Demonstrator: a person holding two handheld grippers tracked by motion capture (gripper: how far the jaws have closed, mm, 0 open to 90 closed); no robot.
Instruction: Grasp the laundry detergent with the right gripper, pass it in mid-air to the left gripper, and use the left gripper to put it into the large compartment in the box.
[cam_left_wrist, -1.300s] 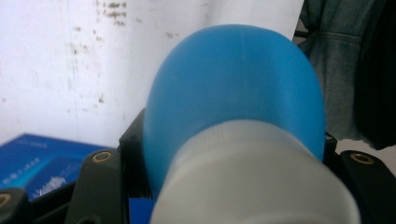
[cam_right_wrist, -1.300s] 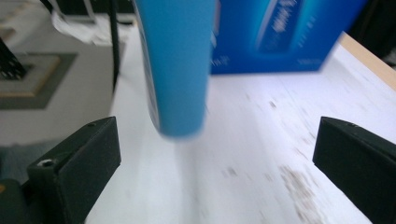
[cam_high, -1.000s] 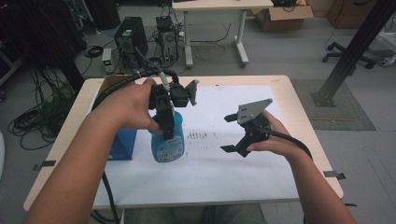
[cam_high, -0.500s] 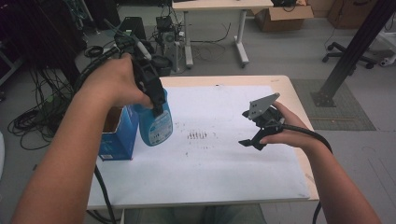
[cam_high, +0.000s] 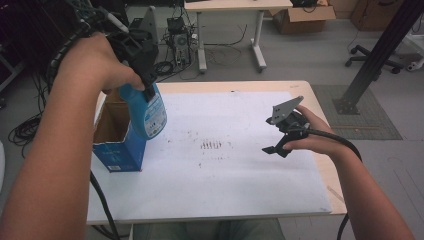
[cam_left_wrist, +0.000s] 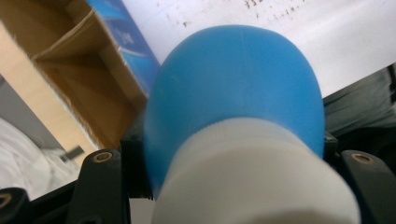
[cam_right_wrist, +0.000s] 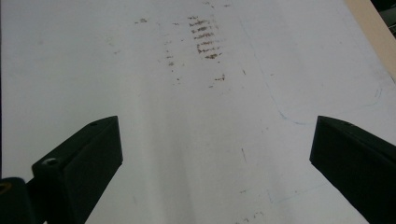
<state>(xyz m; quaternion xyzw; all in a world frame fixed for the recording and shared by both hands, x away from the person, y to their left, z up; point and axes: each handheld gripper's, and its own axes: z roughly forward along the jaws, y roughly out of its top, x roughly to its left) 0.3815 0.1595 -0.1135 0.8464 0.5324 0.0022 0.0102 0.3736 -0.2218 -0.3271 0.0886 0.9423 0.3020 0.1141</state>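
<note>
**Blue bottle held in the air above the open box**

Blue bottle (cam_high: 150, 111) hangs clear of the table, pinched near its top by the left gripper (cam_high: 141, 75) at the far left of the scene. In the left gripper view the black jaws press on either side of the bottle just beside its white collar (cam_left_wrist: 252, 182), and the rounded blue body bulges away from the camera. The bottle tilts slightly, its lower end over the right-hand edge of a blue cardboard box (cam_high: 119, 145) that stands open-topped on the left part of the table, its brown inside showing.

A white sheet (cam_high: 225, 185) covers most of the wooden table (cam_high: 320, 100). Near the middle of the sheet lies a patch of short dark smudges (cam_high: 211, 145), between the box and the right hand.

The right gripper (cam_high: 272, 149) hovers over the right side of the sheet, well apart from the bottle. Its jaws are spread wide with nothing between them, and bare white sheet shows through the gap in the right gripper view.
</note>
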